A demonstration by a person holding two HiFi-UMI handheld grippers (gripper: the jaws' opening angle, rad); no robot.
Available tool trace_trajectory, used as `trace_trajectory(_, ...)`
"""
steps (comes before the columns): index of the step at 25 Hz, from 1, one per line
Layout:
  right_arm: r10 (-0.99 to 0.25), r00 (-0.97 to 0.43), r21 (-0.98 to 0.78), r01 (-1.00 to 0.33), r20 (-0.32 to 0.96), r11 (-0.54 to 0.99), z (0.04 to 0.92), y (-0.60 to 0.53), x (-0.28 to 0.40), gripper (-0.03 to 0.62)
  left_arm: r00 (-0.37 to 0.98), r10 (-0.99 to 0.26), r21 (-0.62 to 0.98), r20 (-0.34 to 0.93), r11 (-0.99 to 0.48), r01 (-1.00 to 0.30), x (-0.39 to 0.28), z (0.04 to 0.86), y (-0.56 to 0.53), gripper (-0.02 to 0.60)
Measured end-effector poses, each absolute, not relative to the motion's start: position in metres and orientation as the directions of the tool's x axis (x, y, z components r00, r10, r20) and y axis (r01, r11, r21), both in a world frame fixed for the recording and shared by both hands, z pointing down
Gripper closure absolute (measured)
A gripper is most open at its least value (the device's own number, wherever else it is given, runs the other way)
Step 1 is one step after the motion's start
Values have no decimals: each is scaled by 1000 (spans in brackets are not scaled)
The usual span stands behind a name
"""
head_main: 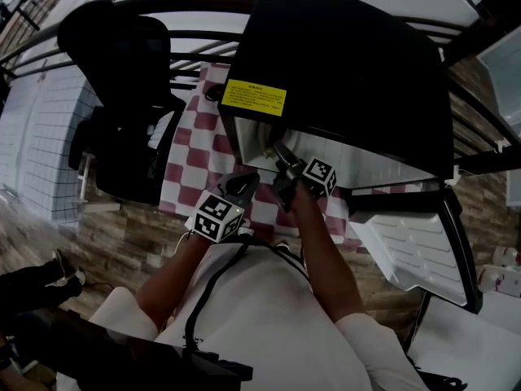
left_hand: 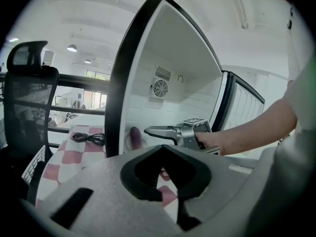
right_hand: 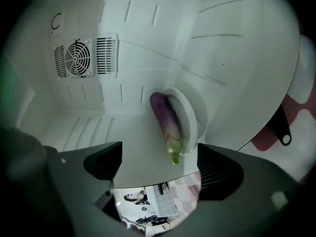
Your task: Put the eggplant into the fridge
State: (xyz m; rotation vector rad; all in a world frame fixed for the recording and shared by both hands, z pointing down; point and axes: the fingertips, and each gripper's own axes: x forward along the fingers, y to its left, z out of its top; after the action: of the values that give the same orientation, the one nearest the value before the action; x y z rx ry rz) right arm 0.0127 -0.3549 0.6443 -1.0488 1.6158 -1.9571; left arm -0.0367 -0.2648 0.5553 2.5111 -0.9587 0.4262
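the eggplant point(right_hand: 165, 120) is lying inside the fridge point(head_main: 350, 72), a smooth purple cylinder tapering to a green stem cap, just beside a rounded white plastic moulding in the fridge's ribbed lining. the right gripper point(right_hand: 160, 169) is reaching into the fridge's mouth with its dark ridged fingers spread wide and touching nothing; the eggplant is sitting deeper in the fridge than they are. the left gripper point(left_hand: 165, 177) is hovering just outside the fridge, its fingers drawn narrow around a diamond-shaped hollow, gripping nothing. the fridge is showing a matte black shell, a yellow label point(head_main: 254, 96) and a slatted round fan grille point(right_hand: 79, 56), and is standing on a red-and-white checked cloth point(head_main: 195, 161).
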Motion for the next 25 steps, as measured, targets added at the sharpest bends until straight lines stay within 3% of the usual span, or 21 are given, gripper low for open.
trace_trajectory(6, -704, -662, -966, -156, 258, -207, 636, -336, 20, 209, 706, -575, 257, 413, -670, -696, -30, 550, -256, 577)
trace_trajectory(15, -676, -715, -982, -168, 178, -81, 610, -289, 47, 439, 679, -613, 244, 403, -643, -726, 1, 541, -224, 577)
trace_trajectory(20, -652, -740, -966, -256, 167, 43, 589, -257, 66, 559, 659, -639, 245, 397, -618, -747, 20, 536, -200, 577)
trace_trajectory(25, -622, -769, -931, -319, 144, 179, 568, -224, 84, 589, 636, -664, 247, 392, -591, -768, 36, 534, -176, 577)
